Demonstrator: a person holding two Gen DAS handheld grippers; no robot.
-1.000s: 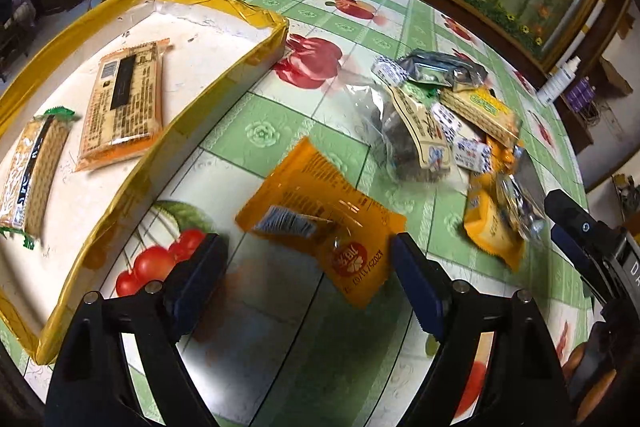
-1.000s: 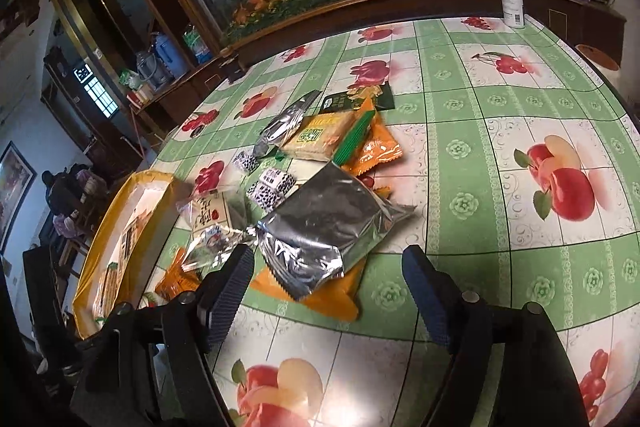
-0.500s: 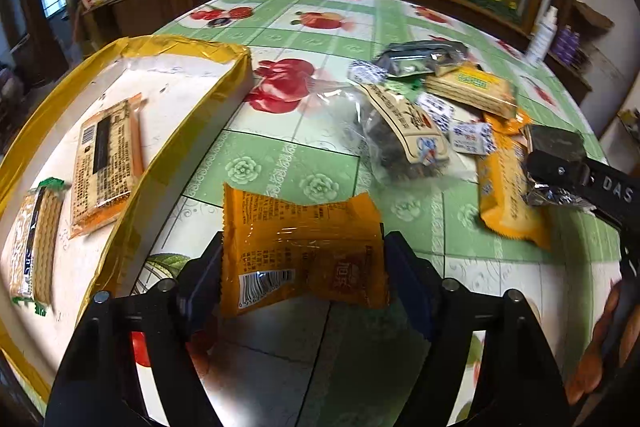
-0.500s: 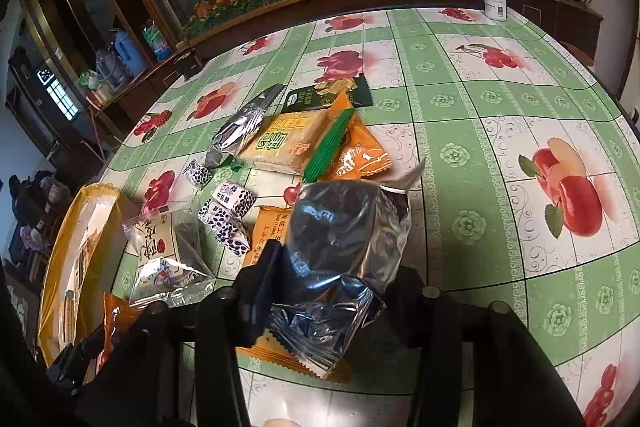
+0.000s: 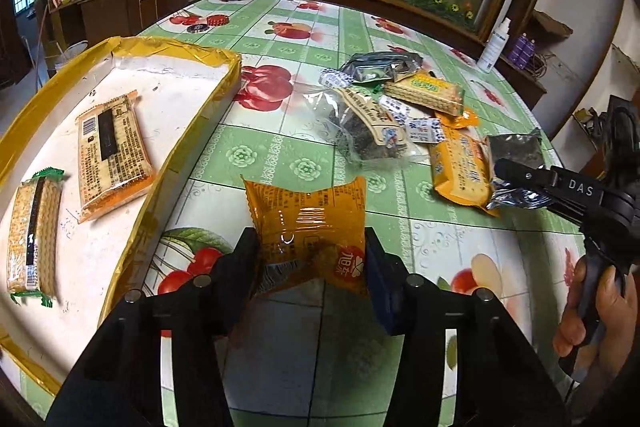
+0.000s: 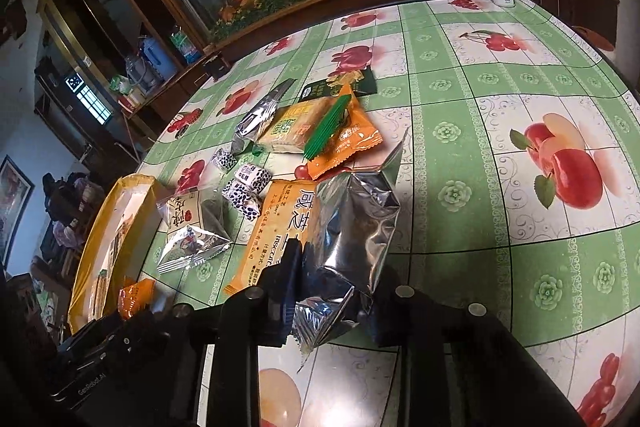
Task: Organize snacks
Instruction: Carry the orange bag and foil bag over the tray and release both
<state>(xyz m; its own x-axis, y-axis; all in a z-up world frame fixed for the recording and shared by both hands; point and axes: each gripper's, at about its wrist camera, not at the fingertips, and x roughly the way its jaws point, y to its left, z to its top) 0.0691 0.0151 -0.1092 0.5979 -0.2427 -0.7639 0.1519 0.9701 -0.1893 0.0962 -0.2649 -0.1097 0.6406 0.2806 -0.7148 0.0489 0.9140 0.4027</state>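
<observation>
Snacks are what I am sorting, and each of my claws has one. My left gripper point(image 5: 310, 255) has just been closing and now pinches an orange packet point(image 5: 308, 223) by its lower end, pads pressed into both sides; my right gripper point(image 6: 334, 285) has also just been closing and squeezes a crumpled silver packet point(image 6: 354, 231) at its bottom edge.

Both holds look risky to me. The film is slick and puffy, and I grip each packet near one end, so the free part could sag, swing or slip out as I carry it. The silver packet lies touching a long orange biscuit pack point(image 6: 276, 227), which I might drag along. Squeezing harder could crush what is inside.

Outward from the left gripper, the yellow-rimmed tray point(image 5: 192, 131) lies just beside it to the left, with two biscuit packs point(image 5: 112, 147) already in it; its raised rim could catch the hanging packet. Farther out, the rest of the pile point(image 5: 372, 123) waits on the fruit-patterned tablecloth point(image 5: 280, 159). My claws are near each other, so they could bump if both head for the tray.
</observation>
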